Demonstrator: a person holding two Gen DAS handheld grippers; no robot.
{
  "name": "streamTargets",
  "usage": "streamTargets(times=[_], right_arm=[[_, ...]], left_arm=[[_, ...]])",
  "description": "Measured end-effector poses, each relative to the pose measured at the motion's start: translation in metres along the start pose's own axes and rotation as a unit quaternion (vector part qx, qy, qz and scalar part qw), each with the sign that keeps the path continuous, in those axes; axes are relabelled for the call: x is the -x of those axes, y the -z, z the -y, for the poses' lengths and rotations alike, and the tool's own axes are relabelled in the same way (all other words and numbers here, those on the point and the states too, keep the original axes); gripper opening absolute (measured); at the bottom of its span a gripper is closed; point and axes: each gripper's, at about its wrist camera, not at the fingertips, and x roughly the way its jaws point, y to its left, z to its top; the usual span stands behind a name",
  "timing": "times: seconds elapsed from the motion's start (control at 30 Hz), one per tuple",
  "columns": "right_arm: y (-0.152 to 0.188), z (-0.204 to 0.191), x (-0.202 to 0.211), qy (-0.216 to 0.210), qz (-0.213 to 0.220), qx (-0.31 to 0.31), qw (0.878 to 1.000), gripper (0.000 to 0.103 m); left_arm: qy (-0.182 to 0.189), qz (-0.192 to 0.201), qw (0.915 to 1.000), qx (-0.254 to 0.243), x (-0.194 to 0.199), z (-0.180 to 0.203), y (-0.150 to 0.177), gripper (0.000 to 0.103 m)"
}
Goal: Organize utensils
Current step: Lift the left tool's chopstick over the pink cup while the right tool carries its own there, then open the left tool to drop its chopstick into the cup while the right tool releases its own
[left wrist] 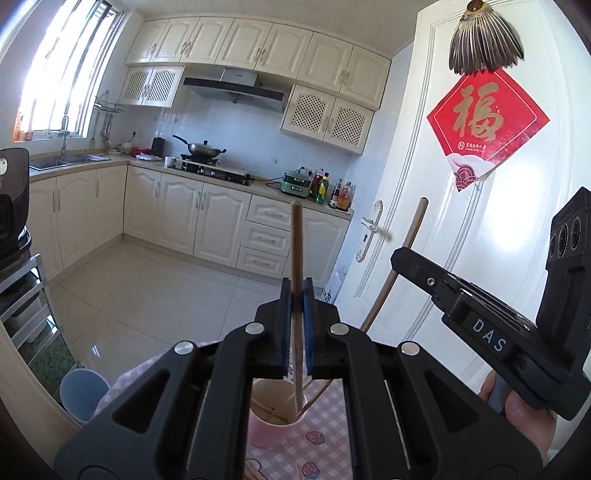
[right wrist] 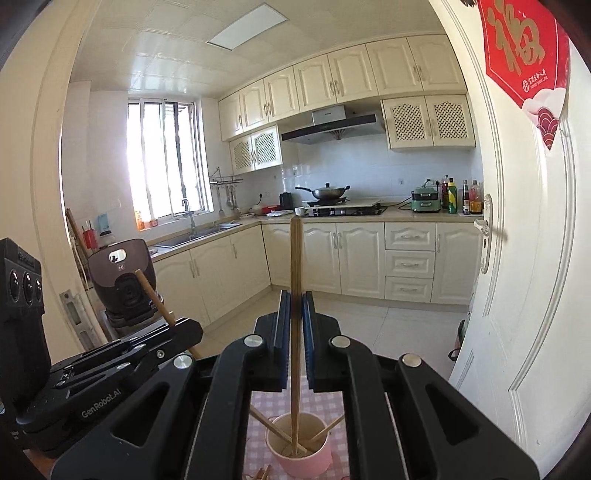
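Both my jaws clenched: left gripper (left wrist: pixel 297 295) pinches 1 chopstick (left wrist: pixel 296 243), right gripper (right wrist: pixel 295 306) pinches another chopstick (right wrist: pixel 295 258). Each stick's lower end is inside the pink cup (right wrist: pixel 304 452), on the checked tablecloth (right wrist: pixel 258 402), among more sticks.

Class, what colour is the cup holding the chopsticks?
Pink cup, cream inside; clearest in the right wrist view.

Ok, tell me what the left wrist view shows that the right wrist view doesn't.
Only the left wrist view: a blue bin on the floor and a feather fan on the door. Only the right wrist view: a ceiling light panel. Both: the pink cup with chopsticks, each gripper's jaws shut on one chopstick, and the wok.
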Motion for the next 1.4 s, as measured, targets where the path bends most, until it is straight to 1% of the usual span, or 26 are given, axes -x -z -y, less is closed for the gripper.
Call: streamTargets(times=[0.1, 0.33, 0.63, 0.8, 1.07, 1.3, 1.33, 1.4], right_arm=[[0.003, 0.001, -0.009, 0.0, 0.001, 0.002, 1.0, 0.005], [0.037, 0.006, -0.027, -0.006, -0.041, 0.001, 0.999, 0.005], [0.061, 0.01, -0.024, -0.002, -0.069, -0.007, 0.998, 0.005], [0.072, 0.011, -0.02, -0.004, -0.078, -0.01, 0.997, 0.005], [0.085, 0.011, -0.016, -0.003, -0.1, -0.02, 0.995, 0.005], [0.088, 0.009, -0.009, -0.006, -0.109, -0.036, 0.993, 0.007], [0.089, 0.009, -0.008, -0.008, -0.111, -0.041, 0.993, 0.009], [0.09, 0.009, -0.004, -0.008, -0.113, -0.045, 0.993, 0.013]], left_arm=[[-0.006, -0.001, 0.9999, -0.009, -0.005, -0.001, 0.001, 0.006], [-0.015, -0.036, 0.9991, -0.016, -0.027, -0.008, 0.028, 0.006], [-0.02, -0.07, 0.9972, -0.02, -0.041, -0.012, 0.058, 0.006], [-0.027, -0.085, 0.9958, -0.019, -0.041, -0.013, 0.067, 0.006], [-0.04, -0.099, 0.9941, -0.022, -0.032, -0.013, 0.077, 0.007], [-0.043, -0.115, 0.9924, -0.006, -0.025, -0.014, 0.076, 0.007], [-0.043, -0.114, 0.9926, -0.009, -0.023, -0.013, 0.075, 0.007], [-0.049, -0.111, 0.9926, -0.012, -0.017, -0.012, 0.075, 0.025]])
